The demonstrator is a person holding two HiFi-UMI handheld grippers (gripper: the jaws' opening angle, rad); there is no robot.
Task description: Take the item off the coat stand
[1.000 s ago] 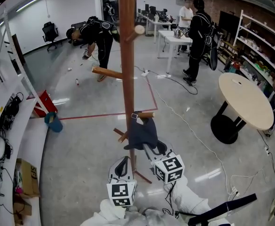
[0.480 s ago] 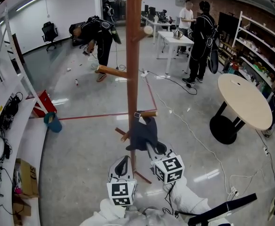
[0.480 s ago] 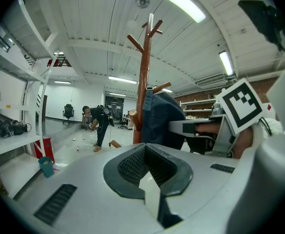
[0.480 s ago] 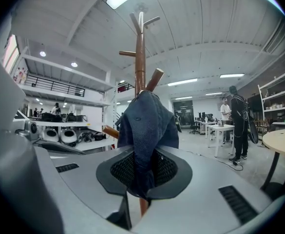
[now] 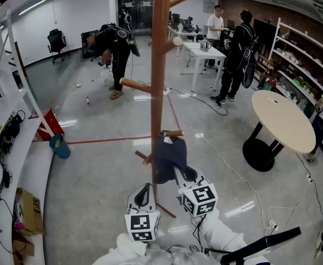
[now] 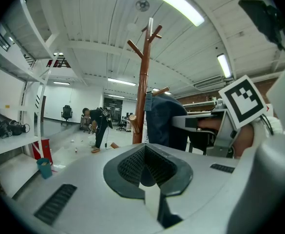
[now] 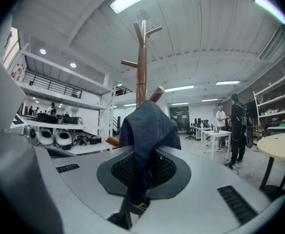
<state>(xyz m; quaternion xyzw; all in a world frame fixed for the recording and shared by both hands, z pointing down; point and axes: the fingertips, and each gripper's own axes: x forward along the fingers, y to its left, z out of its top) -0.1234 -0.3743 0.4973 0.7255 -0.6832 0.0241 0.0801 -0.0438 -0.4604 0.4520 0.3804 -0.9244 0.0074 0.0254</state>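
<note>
A tall brown wooden coat stand [image 5: 160, 65] rises in front of me. A dark blue cloth item [image 5: 168, 160] hangs from a low peg [image 5: 172, 133] on its right side. My right gripper [image 5: 179, 173] reaches up to the cloth's lower edge. In the right gripper view its jaws are closing, and the cloth [image 7: 147, 126] is pinched between them at the gripper [image 7: 141, 172]. My left gripper [image 5: 144, 191] sits lower left of the pole, shut with nothing in it [image 6: 146, 177]. From there the hanging item [image 6: 164, 123] shows beside the stand [image 6: 143, 82].
White shelves [image 5: 6, 142] with gear line the left wall. A round table [image 5: 285, 120] stands at the right, cables [image 5: 244, 170] trail over the floor. A person [image 5: 114, 43] bends over at the back, two more stand by a white desk [image 5: 202, 51]. A teal bucket [image 5: 61, 146] sits left.
The head view has tilted up a little, so the stand sits slightly further right. The right gripper stays at the cloth's lower edge. The left gripper has not moved.
</note>
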